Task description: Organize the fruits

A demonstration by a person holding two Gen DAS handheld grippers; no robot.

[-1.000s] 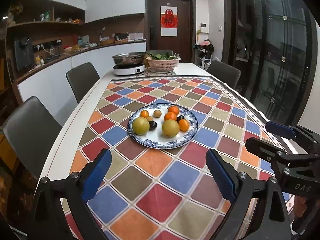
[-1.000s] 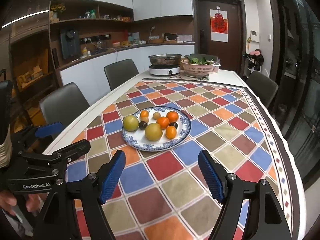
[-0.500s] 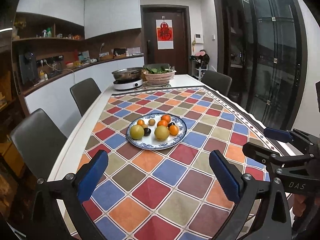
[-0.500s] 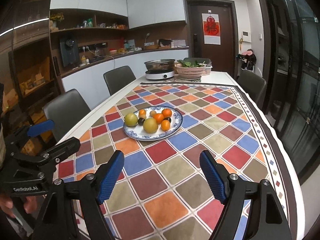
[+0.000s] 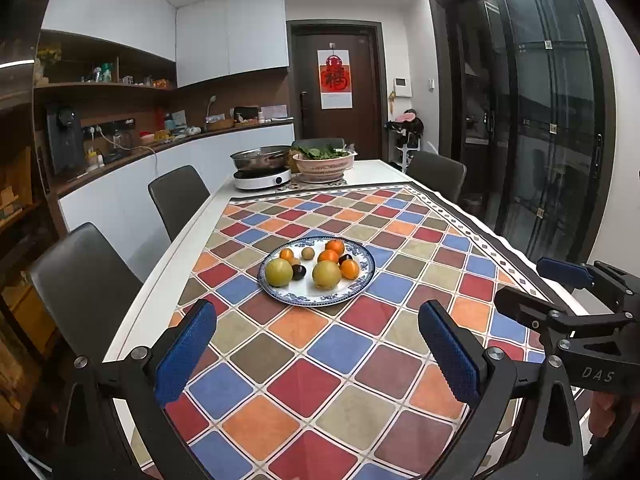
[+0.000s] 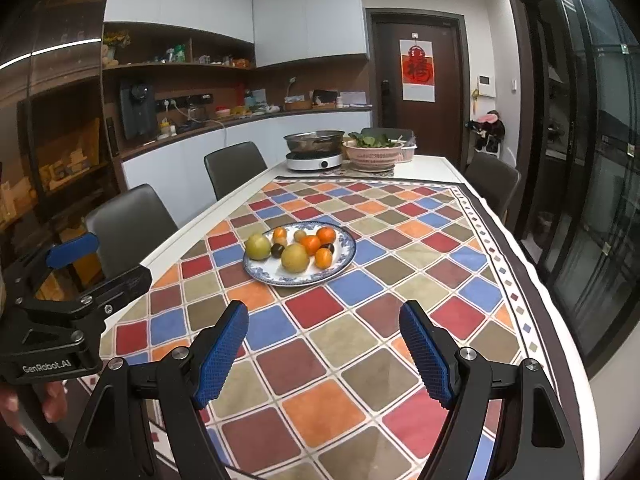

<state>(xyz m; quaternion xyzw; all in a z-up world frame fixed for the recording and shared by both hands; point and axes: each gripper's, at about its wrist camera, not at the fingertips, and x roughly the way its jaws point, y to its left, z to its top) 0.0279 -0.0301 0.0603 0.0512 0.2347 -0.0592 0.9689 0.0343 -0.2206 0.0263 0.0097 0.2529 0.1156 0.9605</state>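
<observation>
A blue-and-white plate (image 5: 362, 283) (image 6: 344, 262) sits on the chequered tablecloth. It holds two yellow-green fruits (image 5: 279, 272) (image 6: 258, 246), several small oranges (image 5: 335, 247) (image 6: 311, 244), dark plums (image 5: 298, 271) (image 6: 277, 250) and a small brown fruit (image 5: 307, 253). My left gripper (image 5: 316, 356) is open and empty, well short of the plate. My right gripper (image 6: 324, 358) is open and empty, also short of the plate. Each gripper shows at the edge of the other's view.
A hot-pot pan on a cooker (image 5: 262, 166) and a pink basket of greens (image 5: 323, 162) stand at the table's far end. Dark chairs (image 5: 86, 284) line the left side, another (image 5: 436, 172) the right. Glass doors are on the right.
Both grippers have pulled back and risen from the plate, which now looks smaller and farther. Both stay open. The fruits have not moved.
</observation>
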